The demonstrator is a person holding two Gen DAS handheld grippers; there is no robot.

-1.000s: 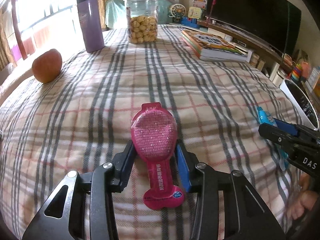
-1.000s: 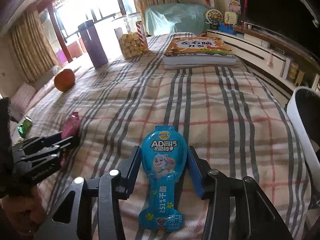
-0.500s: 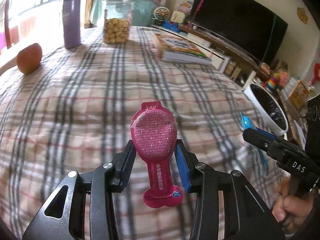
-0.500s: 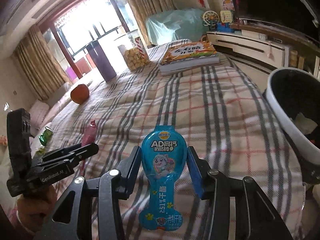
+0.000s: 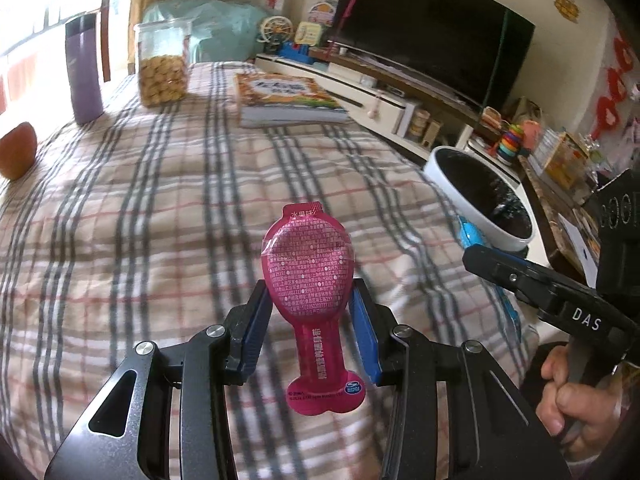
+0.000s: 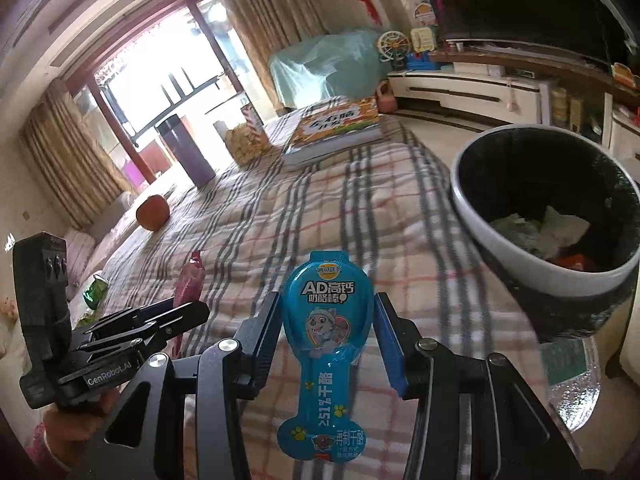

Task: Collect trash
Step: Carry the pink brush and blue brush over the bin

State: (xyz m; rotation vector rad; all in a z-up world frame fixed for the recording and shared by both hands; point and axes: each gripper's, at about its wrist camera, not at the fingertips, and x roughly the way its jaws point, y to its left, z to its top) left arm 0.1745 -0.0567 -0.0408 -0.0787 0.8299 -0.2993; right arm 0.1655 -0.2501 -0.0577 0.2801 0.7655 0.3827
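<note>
My left gripper [image 5: 310, 312] is shut on a pink snack wrapper [image 5: 308, 268] and holds it above the plaid cloth. My right gripper [image 6: 328, 320] is shut on a blue snack wrapper [image 6: 326, 320], also held above the cloth. A white trash bin with a black liner [image 6: 552, 280] stands just right of the table edge, close to the right gripper; it shows paper and scraps inside. The bin also shows in the left wrist view [image 5: 480, 200], ahead to the right. The right gripper shows in the left wrist view [image 5: 476, 252], the left gripper in the right wrist view [image 6: 200, 308].
On the plaid table [image 5: 160, 200] stand a purple tumbler [image 5: 84, 72], a cookie jar [image 5: 162, 68], a book [image 5: 288, 96] and an apple [image 5: 16, 150]. A green wrapper [image 6: 94, 290] lies at the table's left. A TV and shelf run along the right wall.
Both grippers have swung right toward the bin with their wrappers still held. The bin now looms much larger in the right wrist view.
</note>
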